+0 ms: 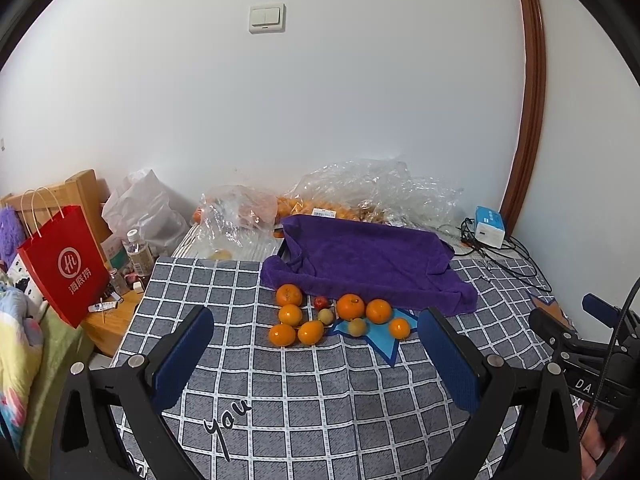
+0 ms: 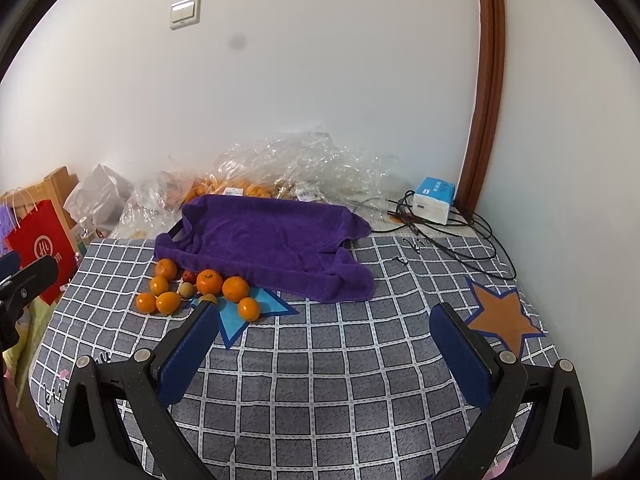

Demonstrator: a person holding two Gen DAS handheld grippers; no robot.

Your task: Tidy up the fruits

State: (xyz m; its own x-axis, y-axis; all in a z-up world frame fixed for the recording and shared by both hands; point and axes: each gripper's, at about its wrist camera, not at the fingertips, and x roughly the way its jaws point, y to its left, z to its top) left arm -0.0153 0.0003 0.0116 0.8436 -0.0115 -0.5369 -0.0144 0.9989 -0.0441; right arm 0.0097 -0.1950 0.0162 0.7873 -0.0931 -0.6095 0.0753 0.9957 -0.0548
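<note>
White wall behind, checked bedspread (image 1: 320,400) below, and on it sat the fruit: a loose huddle of oranges (image 1: 350,306) with two small greenish fruits (image 1: 325,316) and one small red fruit (image 1: 320,302) tucked among them, all just beside the front hem of a purple towel (image 1: 372,264) draped over what looked like a tray, though I could not tell for sure. In the left view the pile lay at twelve o'clock, dead ahead between the fingers. The left tongs (image 1: 316,344) stood wide and carried nothing. The right tongs (image 2: 320,340) were wide and bare too, with the pile off at ten o'clock.

Nothing had been sorted yet, by the look of it. The risks, as I judged them: round fruit on soft bedding would roll at a nudge, and the pieces were touching, so a finger going for one orange could knock its neighbours apart. The small fruits could slip out of a wide grip. The towel hem lay close enough to snag. The cables (image 2: 452,240) at two o'clock in the right view stayed well apart from the pile.
</note>
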